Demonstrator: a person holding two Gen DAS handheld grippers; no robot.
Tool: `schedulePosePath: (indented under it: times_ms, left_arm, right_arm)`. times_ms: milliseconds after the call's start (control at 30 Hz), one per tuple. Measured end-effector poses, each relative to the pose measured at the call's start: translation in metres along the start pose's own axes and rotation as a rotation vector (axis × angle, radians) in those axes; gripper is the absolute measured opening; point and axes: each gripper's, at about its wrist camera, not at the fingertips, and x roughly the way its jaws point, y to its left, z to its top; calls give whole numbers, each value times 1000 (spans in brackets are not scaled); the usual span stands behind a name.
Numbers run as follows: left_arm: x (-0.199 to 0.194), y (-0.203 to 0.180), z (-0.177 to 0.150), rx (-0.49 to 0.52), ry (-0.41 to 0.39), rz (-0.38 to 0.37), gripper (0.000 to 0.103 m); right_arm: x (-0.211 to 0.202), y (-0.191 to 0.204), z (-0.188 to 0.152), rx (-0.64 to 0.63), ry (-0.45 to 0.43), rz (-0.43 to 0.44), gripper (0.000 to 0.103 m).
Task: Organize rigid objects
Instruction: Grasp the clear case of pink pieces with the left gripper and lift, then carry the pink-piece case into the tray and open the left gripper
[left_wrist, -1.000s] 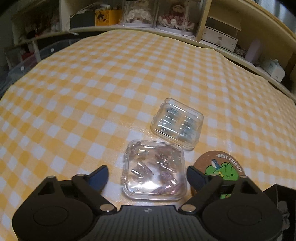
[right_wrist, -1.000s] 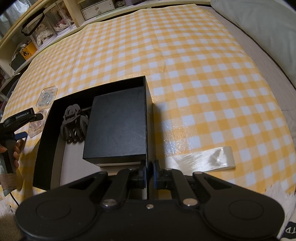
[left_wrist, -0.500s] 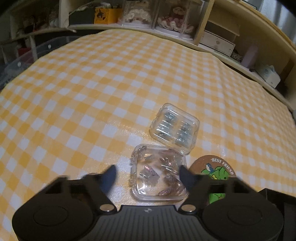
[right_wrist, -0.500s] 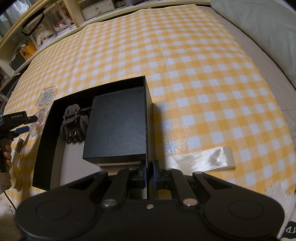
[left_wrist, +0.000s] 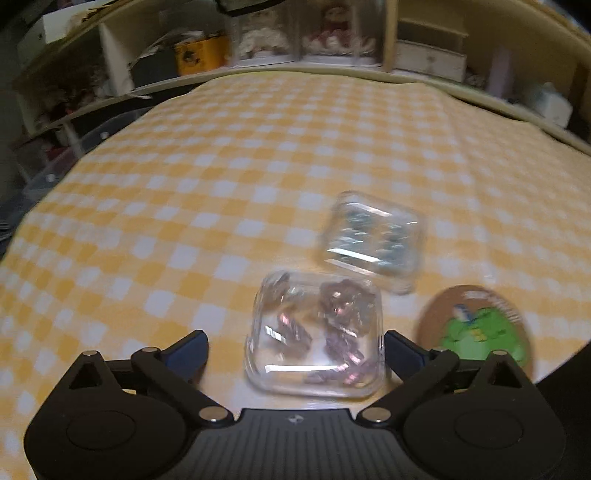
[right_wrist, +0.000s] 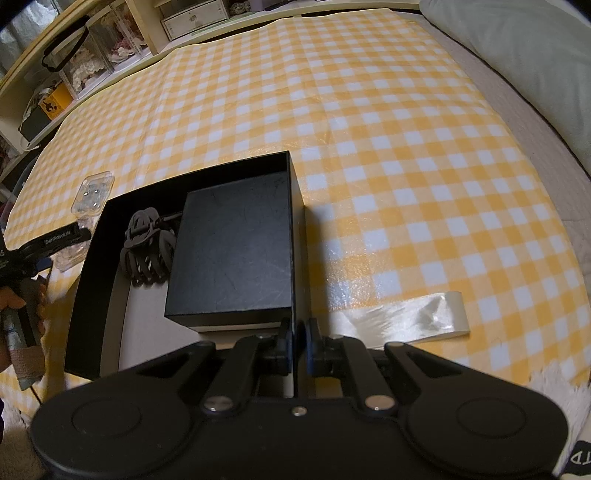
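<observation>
The left wrist view shows the left gripper (left_wrist: 295, 350) with its fingers (left_wrist: 186, 350) spread wide on either side of a clear case of pinkish pieces (left_wrist: 316, 334); the right finger looks close to the case wall, the left finger stands apart from it, and blur hides whether either touches. Beyond that case, just beside its far right corner, lies a second clear case (left_wrist: 373, 236) with bluish contents. To the case's right lies a round coaster (left_wrist: 476, 328) with a green figure, all on the yellow checked cloth (left_wrist: 221, 166).

Only the right wrist view shows the open black box (right_wrist: 92, 277), which holds a smaller black box (right_wrist: 236, 247) and a dark hair claw (right_wrist: 147, 247). There the right gripper (right_wrist: 299, 343) has its fingers pinched narrow on the open box's right wall. The clear cases lie left of that box, outside it.
</observation>
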Motion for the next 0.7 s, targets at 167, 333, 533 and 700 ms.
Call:
schedulePosePath:
  times_ms: [167, 333, 533, 700]
  left_arm:
    - [1, 17, 7, -36, -3, 17, 93]
    - [4, 11, 11, 70, -44, -2, 89]
    - [3, 18, 19, 42, -11, -55, 77]
    - [-10, 23, 20, -12, -8, -80, 77]
  right_arm:
    - [1, 0, 1, -3, 1, -3, 8]
    - [2, 1, 1, -3, 1, -3, 8]
    - [2, 1, 0, -3, 1, -3, 8]
    - [2, 1, 0, -2, 0, -2, 8]
